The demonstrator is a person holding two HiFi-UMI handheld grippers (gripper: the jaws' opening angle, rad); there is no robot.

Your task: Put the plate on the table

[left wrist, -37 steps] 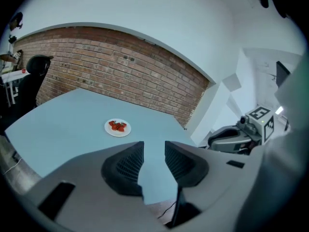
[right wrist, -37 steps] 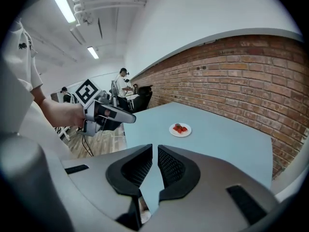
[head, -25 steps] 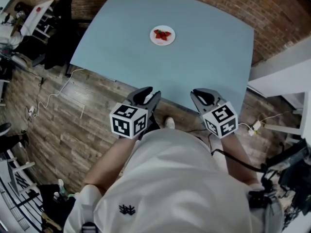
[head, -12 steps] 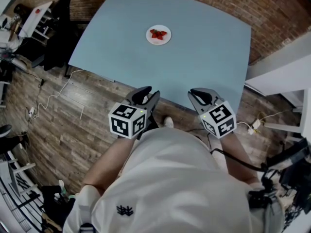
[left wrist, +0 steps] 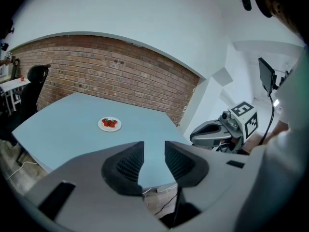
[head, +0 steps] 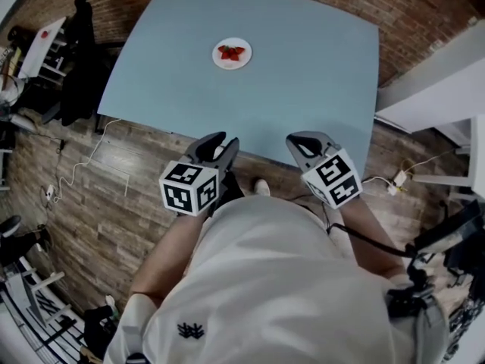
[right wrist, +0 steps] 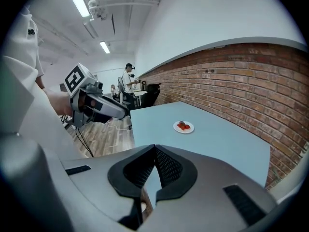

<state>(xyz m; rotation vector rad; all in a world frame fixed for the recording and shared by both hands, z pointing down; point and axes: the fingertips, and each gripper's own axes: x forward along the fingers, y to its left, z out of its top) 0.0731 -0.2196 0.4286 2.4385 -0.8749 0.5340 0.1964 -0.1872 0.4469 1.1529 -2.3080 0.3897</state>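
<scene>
A small white plate (head: 232,53) with red strawberries rests on the light blue table (head: 303,82), on its far half; it also shows as the plate (left wrist: 109,124) and the plate (right wrist: 183,126). Both grippers hover over the floor just short of the table's near edge, far from the plate. My left gripper (head: 216,147) holds nothing, and its jaws stand a narrow gap apart (left wrist: 154,151). My right gripper (head: 301,144) has its jaw tips touching (right wrist: 154,150), with nothing between them.
A brick wall (head: 424,14) runs behind the table. A black chair (head: 76,51) and white shelves stand at the left, and a cable (head: 79,154) lies on the wood floor. A white wall block (head: 432,89) stands at the right. People (right wrist: 128,83) stand far back.
The head view has shifted, so the table and plate sit further left in the frame. Both grippers stay by the near edge, and the plate keeps its place on the table.
</scene>
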